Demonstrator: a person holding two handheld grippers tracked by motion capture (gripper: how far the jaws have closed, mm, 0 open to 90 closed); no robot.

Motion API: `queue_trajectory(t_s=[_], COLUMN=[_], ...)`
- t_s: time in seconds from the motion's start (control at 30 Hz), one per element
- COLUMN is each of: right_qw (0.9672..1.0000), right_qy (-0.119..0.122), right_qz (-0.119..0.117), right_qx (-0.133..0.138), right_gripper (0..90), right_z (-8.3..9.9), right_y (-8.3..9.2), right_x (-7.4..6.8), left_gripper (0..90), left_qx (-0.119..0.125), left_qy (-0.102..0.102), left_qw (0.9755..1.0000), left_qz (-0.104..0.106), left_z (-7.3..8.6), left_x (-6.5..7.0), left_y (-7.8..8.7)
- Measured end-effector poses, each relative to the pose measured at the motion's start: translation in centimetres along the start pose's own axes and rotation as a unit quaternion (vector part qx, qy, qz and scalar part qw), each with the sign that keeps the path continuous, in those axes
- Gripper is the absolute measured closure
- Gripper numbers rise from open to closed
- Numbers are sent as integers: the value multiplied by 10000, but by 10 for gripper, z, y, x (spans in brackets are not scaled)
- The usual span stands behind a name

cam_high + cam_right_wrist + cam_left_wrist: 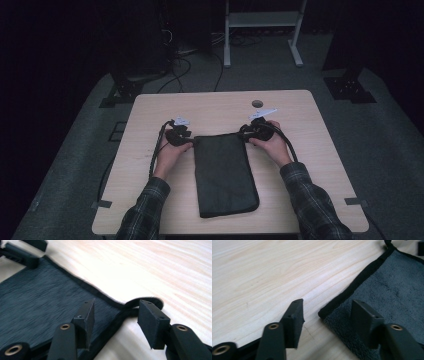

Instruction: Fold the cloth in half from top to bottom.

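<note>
A dark grey towel (pixel 225 175) with black trim lies folded lengthwise in the middle of the light wooden table (pixel 300 115). My left gripper (pixel 180 135) is at the towel's far left corner and my right gripper (pixel 252 131) at its far right corner. In the left gripper view the gripper (pixel 327 305) is open, its jaws straddling the towel corner (pixel 325 312): one jaw is over bare wood, the other over the cloth (pixel 392 282). In the right gripper view the gripper (pixel 117 303) is open around a curled-up corner (pixel 146 301), with the towel (pixel 37 295) spreading left toward the other gripper (pixel 25 256).
A small round hole (pixel 257 103) sits in the table just beyond my right gripper. Tape tabs (pixel 102 204) mark the table's near edges. Behind the table stand a white metal frame (pixel 262 22), black stand bases (pixel 350 87) and floor cables (pixel 175 67).
</note>
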State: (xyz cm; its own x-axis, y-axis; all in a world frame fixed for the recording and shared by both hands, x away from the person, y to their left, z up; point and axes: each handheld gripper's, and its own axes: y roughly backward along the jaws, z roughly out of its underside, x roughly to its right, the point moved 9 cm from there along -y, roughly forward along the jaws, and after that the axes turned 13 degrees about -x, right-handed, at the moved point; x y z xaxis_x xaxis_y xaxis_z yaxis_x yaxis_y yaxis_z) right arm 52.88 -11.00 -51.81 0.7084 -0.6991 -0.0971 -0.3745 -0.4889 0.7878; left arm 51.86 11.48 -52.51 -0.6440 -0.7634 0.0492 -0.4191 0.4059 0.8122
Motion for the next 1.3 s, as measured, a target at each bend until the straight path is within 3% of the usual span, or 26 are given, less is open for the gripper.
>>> queue_trajectory(t_s=[0.1, 0.17, 0.3, 0.43, 0.5, 0.63, 0.8, 0.97, 1.3], right_qw=[9999, 9999, 9998, 9999, 9999, 9996, 9989, 9988, 9966], right_qy=[-112, -69, 41, 22, 93, 98, -112, -79, 165], right_qz=[-23, -84, 23, 25, 1, -251, -383, -460, -664], right_qx=[35, -116, -175, -121, -105, -123, -232, -158, 460], right_gripper=[471, 461, 462, 492, 546, 762, 807, 815, 815], right_z=[-1, 0, -4, -5, -5, -4, -2, -4, -12], right_y=[-10, -17, -26, -29, -29, -29, -27, -13, 44], right_x=[6, 5, 5, 6, 4, -3, -3, -6, -32], left_gripper=[464, 473, 530, 648, 690, 808, 831, 835, 834], left_qx=[-96, -147, -148, -165, -149, -152, -138, 113, 629], left_qy=[4, -12, -19, -99, -48, 33, 49, -9, -254], left_qw=[10000, 9999, 9999, 9998, 9998, 9994, 9994, 9987, 9943], left_qz=[-24, -20, 10, 69, 144, 304, 316, 494, 821], left_z=[2, 4, 4, 4, 4, 4, 3, -4, -5], left_x=[-2, -3, 0, 4, 5, 8, 10, 16, 45], left_y=[-4, -7, -8, -8, -8, -8, -6, 12, 67])
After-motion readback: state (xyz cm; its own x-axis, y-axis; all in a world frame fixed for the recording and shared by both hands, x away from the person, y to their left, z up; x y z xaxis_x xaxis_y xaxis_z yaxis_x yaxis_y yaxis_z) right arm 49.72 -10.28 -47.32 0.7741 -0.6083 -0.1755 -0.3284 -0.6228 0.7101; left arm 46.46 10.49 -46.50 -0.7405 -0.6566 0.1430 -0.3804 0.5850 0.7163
